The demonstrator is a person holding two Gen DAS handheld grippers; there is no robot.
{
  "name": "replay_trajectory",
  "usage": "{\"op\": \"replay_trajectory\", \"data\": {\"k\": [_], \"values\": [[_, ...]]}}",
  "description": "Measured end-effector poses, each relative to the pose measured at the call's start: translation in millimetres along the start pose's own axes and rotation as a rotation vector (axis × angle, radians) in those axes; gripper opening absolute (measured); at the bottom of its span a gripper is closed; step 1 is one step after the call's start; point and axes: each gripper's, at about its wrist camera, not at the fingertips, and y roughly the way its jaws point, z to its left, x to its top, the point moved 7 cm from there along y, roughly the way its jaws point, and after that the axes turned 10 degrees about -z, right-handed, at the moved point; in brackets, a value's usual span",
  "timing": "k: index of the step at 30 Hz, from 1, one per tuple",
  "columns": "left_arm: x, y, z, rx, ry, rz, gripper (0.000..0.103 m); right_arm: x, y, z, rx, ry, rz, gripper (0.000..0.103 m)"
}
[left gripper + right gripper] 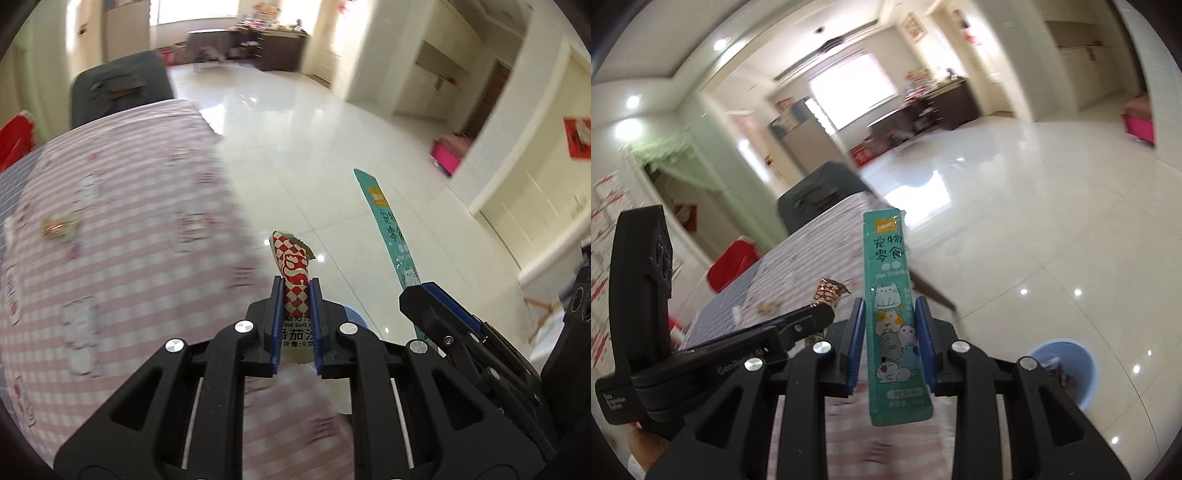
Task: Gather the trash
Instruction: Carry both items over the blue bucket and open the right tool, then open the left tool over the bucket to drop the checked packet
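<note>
Each claw was clamped on a piece of trash — the left claw (296, 284) on a red-checked sachet (293, 271), the right claw (891, 306) on a teal snack stick (892, 314) — both lifted off the bench (110, 221), presumably bound for the blue bin (1071, 369) on the floor.

Looked from the left wrist forward and down along the left tool (296, 291), close over the desk (122, 229) at nine o'clock. Faced from the right wrist more level, past the right tool (890, 314). Shared desk, tiled floor (332, 140), far window.
</note>
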Motion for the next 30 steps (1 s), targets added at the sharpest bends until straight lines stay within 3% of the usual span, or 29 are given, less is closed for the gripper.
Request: {"op": "replay_trajectory", "data": {"k": [5, 12, 22, 30], "values": [[-7, 34, -50, -0.037, 0.065, 0.059, 0.014, 7, -12, -54, -0.080, 0.064, -0.040, 0.027], [-15, 79, -91, -0.059, 0.112, 0.122, 0.014, 5, -9, -108, -0.148, 0.123, -0.046, 0.027], [-22, 125, -100, -0.042, 0.133, 0.184, 0.014, 3, 19, -158, -0.186, 0.189, -0.023, 0.030], [-26, 138, -106, -0.029, 0.145, 0.211, 0.014, -4, 29, -162, -0.216, 0.186, -0.012, 0.033]]}}
